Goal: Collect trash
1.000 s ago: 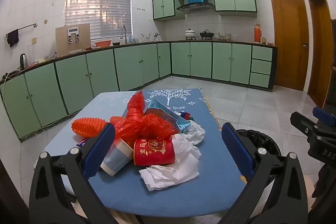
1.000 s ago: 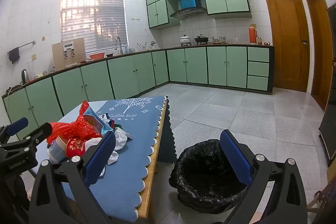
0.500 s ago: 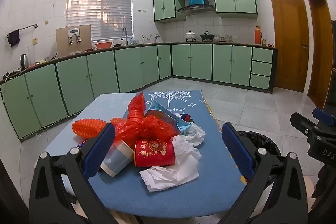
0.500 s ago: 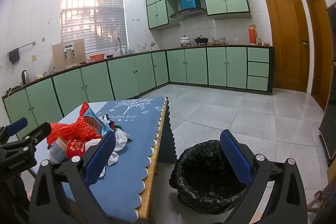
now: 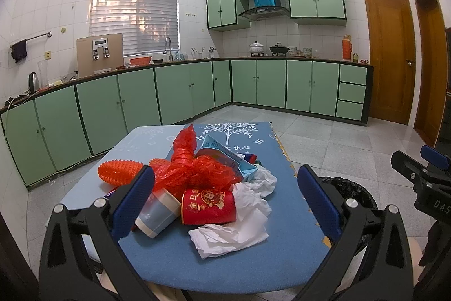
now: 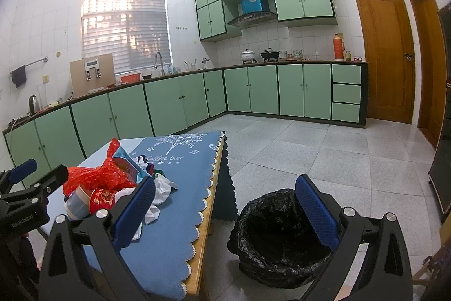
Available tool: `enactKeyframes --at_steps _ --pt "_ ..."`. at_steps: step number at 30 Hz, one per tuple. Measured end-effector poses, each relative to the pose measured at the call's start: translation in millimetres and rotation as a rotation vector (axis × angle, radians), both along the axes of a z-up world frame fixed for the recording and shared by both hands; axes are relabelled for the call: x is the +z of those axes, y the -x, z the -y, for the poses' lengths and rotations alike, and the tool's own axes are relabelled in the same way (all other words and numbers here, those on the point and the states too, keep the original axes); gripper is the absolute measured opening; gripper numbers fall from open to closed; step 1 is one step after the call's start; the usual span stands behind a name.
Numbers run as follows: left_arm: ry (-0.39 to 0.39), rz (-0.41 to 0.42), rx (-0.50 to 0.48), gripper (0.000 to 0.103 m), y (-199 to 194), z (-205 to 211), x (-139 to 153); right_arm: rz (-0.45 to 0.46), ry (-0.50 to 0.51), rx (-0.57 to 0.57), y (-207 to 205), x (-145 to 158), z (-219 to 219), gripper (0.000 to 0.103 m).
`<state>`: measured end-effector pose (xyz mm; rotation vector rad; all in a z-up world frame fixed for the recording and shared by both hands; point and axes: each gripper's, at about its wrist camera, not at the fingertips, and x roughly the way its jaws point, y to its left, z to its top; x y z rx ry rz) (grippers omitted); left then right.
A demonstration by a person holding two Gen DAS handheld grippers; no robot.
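Observation:
A pile of trash lies on the blue table (image 5: 169, 258): a red paper cup (image 5: 208, 206) on its side, a light blue cup (image 5: 157, 217), crumpled white tissues (image 5: 234, 233), a red plastic bag (image 5: 194, 168), an orange spiky foam net (image 5: 119, 169) and a blue carton (image 5: 225, 157). My left gripper (image 5: 225, 205) is open and empty, just short of the pile. My right gripper (image 6: 225, 213) is open and empty, above the table's right edge and the black-lined trash bin (image 6: 279, 236). The pile also shows in the right wrist view (image 6: 107, 182).
The bin stands on the tiled floor (image 6: 324, 154) right of the table (image 6: 169, 244). Green cabinets (image 5: 169, 92) line the far walls. Wooden doors (image 5: 389, 55) are at the right. The right gripper (image 5: 422, 177) shows at the left view's right edge.
The left gripper has shifted very slightly, and the pile sits a touch lower in its view. The right gripper has hardly moved. Both stay open.

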<state>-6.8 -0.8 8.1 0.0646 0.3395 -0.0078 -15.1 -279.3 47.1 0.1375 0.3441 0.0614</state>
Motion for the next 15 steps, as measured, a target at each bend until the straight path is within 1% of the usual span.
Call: enactKeyframes --at_steps 7,8,15 --pt "-0.001 -0.002 0.001 0.098 0.1 1.2 3.8 0.000 -0.002 -0.001 0.1 -0.2 0.0 0.097" --pt "0.000 0.002 0.000 0.098 -0.4 -0.4 -1.5 0.001 -0.001 0.000 0.2 -0.2 -0.2 0.097" --pt "0.001 0.000 0.001 0.098 0.5 -0.6 0.1 0.002 -0.001 0.000 0.1 -0.4 0.0 0.097"
